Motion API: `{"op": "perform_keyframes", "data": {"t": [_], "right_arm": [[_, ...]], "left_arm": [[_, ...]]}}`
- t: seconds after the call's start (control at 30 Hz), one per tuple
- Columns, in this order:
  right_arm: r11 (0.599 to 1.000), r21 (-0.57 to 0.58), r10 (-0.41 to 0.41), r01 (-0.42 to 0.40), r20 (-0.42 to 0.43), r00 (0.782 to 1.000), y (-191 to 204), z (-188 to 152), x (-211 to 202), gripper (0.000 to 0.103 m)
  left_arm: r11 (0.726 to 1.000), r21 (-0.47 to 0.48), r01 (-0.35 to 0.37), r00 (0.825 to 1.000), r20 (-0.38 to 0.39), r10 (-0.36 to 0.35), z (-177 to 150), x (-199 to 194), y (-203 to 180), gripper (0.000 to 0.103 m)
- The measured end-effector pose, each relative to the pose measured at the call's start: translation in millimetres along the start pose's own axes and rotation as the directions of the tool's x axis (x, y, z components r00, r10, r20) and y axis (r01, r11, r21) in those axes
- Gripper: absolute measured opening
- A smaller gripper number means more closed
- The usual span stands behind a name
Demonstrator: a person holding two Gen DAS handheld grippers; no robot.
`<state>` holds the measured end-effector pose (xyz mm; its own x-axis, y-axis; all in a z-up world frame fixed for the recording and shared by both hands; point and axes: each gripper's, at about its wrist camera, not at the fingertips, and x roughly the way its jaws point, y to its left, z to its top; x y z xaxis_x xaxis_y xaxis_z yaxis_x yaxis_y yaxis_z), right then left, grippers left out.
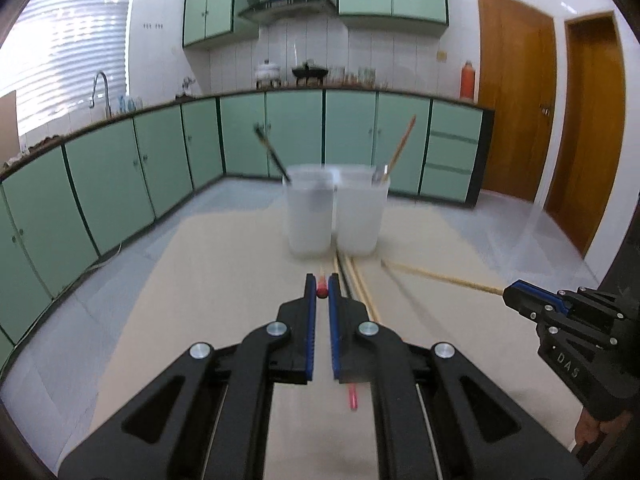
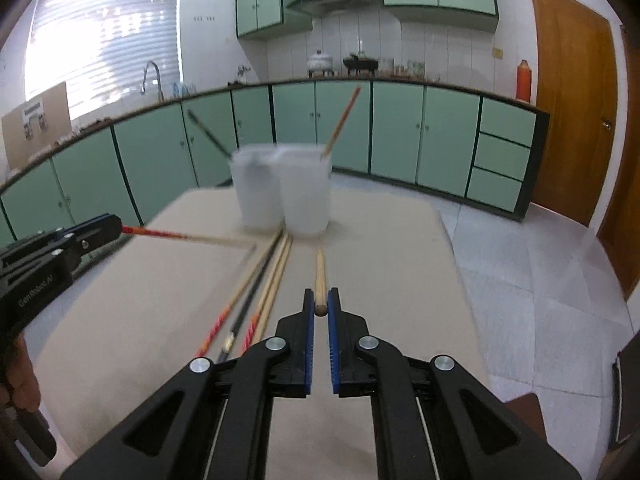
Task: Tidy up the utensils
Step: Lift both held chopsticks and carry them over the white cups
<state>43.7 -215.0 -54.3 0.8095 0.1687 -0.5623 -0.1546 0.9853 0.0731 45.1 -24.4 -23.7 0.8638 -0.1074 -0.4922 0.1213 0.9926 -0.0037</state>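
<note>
Behind beige table [image 2: 400,240], green cabinets [image 2: 400,132] line wall.

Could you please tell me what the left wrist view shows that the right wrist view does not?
Only the left wrist view shows the left gripper head-on, shut on a red-ended chopstick. Only the right wrist view shows that chopstick's full pale length and the right gripper head-on, clamping a plain wooden chopstick. Both show two frosted plastic cups and loose chopsticks on the beige table.
</note>
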Motion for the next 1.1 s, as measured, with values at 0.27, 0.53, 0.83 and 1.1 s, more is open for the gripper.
{"op": "perform_keyframes", "data": {"t": [0.27, 0.53, 0.83, 1.1], "right_arm": [[0.998, 0.001, 0.064, -0.064, 0.068, 0.996, -9.5, 61.4, -19.2, 0.007], [0.993, -0.020, 0.115, -0.113, 0.076, 0.991, -10.9, 95.1, -17.8, 0.007], [0.989, -0.025, 0.145, -0.143, 0.072, 0.987, -6.8, 111.9, -8.6, 0.007], [0.983, -0.040, 0.184, -0.181, 0.113, 0.976, -10.7, 141.7, -19.7, 0.007]], "left_arm": [[0.999, -0.009, 0.048, 0.996, 0.069, -0.047, 45.0, -2.1, -2.0, 0.005], [0.997, -0.020, 0.081, 0.993, 0.085, -0.079, 64.6, 3.0, -1.6, 0.005], [0.995, -0.037, 0.090, 0.990, 0.108, -0.086, 80.1, 1.3, 10.3, 0.005], [0.992, -0.045, 0.118, 0.980, 0.165, -0.109, 109.6, -8.7, 15.1, 0.005]]}}
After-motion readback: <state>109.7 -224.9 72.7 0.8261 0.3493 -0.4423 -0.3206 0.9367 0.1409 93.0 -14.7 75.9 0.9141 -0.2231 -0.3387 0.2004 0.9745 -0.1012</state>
